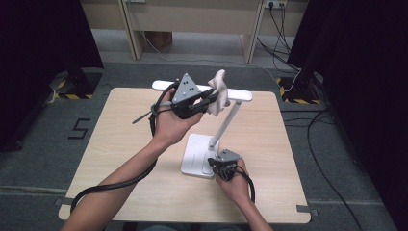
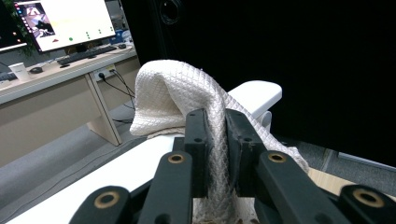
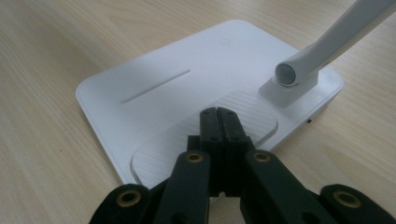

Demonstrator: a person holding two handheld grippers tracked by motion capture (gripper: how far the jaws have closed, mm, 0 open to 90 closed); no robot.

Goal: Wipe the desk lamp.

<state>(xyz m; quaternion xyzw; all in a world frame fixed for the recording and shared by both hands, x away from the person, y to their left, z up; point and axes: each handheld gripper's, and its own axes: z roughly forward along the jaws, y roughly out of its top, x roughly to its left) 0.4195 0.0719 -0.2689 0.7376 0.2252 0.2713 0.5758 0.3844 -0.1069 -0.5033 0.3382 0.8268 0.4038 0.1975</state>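
Note:
A white desk lamp stands on the table: its flat base point(image 1: 195, 156) point(image 3: 154, 84), a slanted arm point(image 1: 226, 122) point(image 3: 336, 42), and a long light bar point(image 1: 238, 95) point(image 2: 252, 93) on top. My left gripper point(image 1: 209, 100) point(image 2: 217, 126) is raised at the bar, shut on a cream quilted cloth point(image 1: 219, 89) point(image 2: 177, 88) that drapes over the bar. My right gripper point(image 1: 217, 166) point(image 3: 219, 116) is shut with nothing between its jaws, and its tips rest on the ribbed pad of the lamp base.
The light wooden table point(image 1: 120, 144) has bare surface left of the lamp. Desk legs point(image 1: 134, 29), wall sockets with cables point(image 1: 276, 19) and black curtains point(image 1: 365, 72) lie beyond the far edge. A desk with monitor and keyboard point(image 2: 70, 28) shows in the left gripper view.

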